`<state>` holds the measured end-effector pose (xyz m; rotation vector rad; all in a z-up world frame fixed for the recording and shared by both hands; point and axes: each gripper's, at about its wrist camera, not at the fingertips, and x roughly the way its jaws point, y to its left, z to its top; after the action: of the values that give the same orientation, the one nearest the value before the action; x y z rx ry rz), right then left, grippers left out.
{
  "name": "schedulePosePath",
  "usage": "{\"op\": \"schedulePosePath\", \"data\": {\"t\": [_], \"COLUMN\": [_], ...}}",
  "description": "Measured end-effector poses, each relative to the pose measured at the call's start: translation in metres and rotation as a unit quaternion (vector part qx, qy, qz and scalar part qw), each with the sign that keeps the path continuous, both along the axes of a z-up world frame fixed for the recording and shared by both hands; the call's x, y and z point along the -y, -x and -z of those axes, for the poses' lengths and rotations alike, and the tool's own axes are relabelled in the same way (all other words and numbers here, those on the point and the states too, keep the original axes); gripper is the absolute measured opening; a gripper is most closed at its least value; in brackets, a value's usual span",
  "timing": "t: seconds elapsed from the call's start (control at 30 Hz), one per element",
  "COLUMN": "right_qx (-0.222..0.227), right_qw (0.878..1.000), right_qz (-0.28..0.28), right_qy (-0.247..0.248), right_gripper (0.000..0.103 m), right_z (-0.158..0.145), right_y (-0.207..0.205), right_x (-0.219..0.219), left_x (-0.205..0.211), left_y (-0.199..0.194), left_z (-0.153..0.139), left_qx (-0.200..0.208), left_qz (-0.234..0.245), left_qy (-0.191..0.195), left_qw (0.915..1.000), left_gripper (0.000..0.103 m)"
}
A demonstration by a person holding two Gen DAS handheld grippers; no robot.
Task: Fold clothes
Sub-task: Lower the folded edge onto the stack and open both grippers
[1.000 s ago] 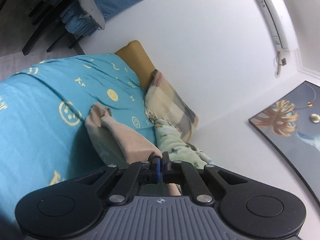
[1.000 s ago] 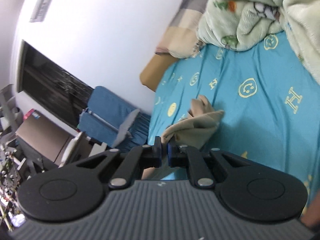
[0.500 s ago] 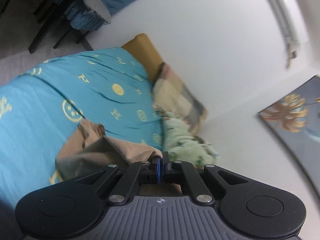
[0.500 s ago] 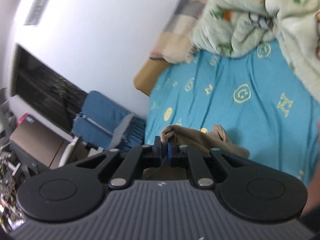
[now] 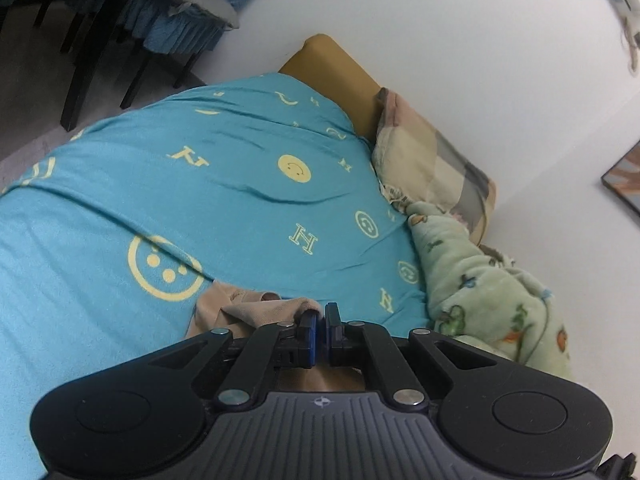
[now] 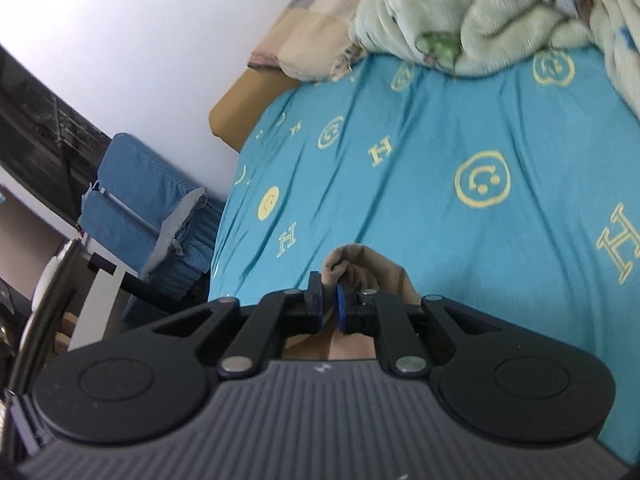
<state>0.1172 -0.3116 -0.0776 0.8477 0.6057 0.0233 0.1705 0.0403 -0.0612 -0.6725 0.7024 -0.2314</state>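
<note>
Turquoise bedsheet (image 5: pixel 240 200), printed with yellow smileys and letter H marks, fills most of both wrist views; it covers a bed against a white wall (image 5: pixel 460 60). At the far end lie a checked pillow (image 5: pixel 436 168) and a crumpled pale green fleece blanket (image 5: pixel 492 280), with blue-covered chairs (image 6: pixel 132 184) off the bed's far corner.

Right at the near edge of the sheet sits the beige garment (image 5: pixel 240 312), bunched low under both claws and largely hidden by them. I judge I am ending a fold stroke: an edge has been carried to the near side and is being set down.

My left gripper (image 5: pixel 319 320) is clenched, its pads almost together with a fold of the beige cloth at the left pad; whether it truly pinches it I cannot tell. My right gripper (image 6: pixel 329 300) is opening, with a hump of the same cloth rising between and just beyond its pads.

Next I would let go fully with both, back off clear of the fabric, then look for a fresh edge to take.

As far as I can see, the garment's long axis runs left to right across the near edge. Which end is which I cannot tell.
</note>
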Motion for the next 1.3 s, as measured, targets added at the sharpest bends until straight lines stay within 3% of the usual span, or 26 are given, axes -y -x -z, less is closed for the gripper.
{"op": "schedulePosePath", "data": {"t": [0.13,0.17,0.2,0.23,0.27,0.4,0.53,0.7,0.9,0.97,1.03,1.1,1.17,1.3], "right_qx": [0.008,0.008,0.009,0.015,0.022,0.046,0.040,0.001,-0.041,-0.059,-0.072,-0.070,-0.056,-0.031], "right_qw": [1.000,1.000,0.999,0.999,0.999,0.998,0.997,0.994,0.989,0.988,0.987,0.987,0.986,0.982], "right_qz": [-0.012,-0.020,-0.027,-0.036,-0.037,-0.022,-0.020,-0.049,-0.064,-0.064,-0.063,-0.062,-0.062,-0.055], "right_qy": [0.013,0.014,0.013,0.006,-0.001,0.020,0.065,0.100,0.126,0.130,0.130,0.133,0.143,0.178], "right_gripper": [0.014,0.026,0.036,0.066,0.088,0.088,0.088,0.084,0.079,0.061,0.050,0.037,0.027,0.024], "right_z": [-0.005,-0.005,-0.005,-0.004,-0.005,-0.016,-0.018,0.001,0.027,0.034,0.041,0.040,0.034,0.021], "right_y": [-0.004,-0.006,-0.007,-0.007,-0.006,0.004,0.006,-0.009,-0.018,-0.020,-0.020,-0.018,-0.013,-0.005], "right_x": [-0.001,-0.002,-0.003,-0.002,-0.001,-0.001,-0.001,-0.006,-0.016,-0.018,-0.019,-0.021,-0.025,-0.034], "left_x": [0.005,0.006,0.008,0.009,0.011,0.023,0.031,0.024,0.018,0.021,0.023,0.024,0.025,0.028], "left_y": [0.004,0.004,0.006,0.009,0.013,0.031,0.029,0.009,-0.004,-0.005,-0.005,-0.003,0.002,0.017], "left_z": [-0.004,-0.005,-0.007,-0.008,-0.011,-0.022,-0.011,0.019,0.043,0.048,0.052,0.051,0.042,0.003], "left_qx": [0.016,0.011,0.007,0.005,0.011,0.041,0.025,-0.035,-0.071,-0.078,-0.076,-0.070,-0.042,0.062], "left_qz": [0.010,0.011,0.012,0.010,0.008,0.012,0.001,-0.008,0.009,0.017,0.025,0.025,0.019,0.002], "left_qy": [-0.028,-0.032,-0.033,-0.036,-0.044,-0.128,-0.186,-0.205,-0.197,-0.198,-0.195,-0.195,-0.202,-0.201], "left_qw": [0.9994,0.9994,0.9993,0.9993,0.9989,0.9909,0.9823,0.9780,0.9777,0.9770,0.9776,0.9779,0.9784,0.9776], "left_gripper": [0.009,0.029,0.058,0.067,0.074,0.081,0.081,0.080,0.072,0.066,0.047,0.006,0.004,0.004]}}
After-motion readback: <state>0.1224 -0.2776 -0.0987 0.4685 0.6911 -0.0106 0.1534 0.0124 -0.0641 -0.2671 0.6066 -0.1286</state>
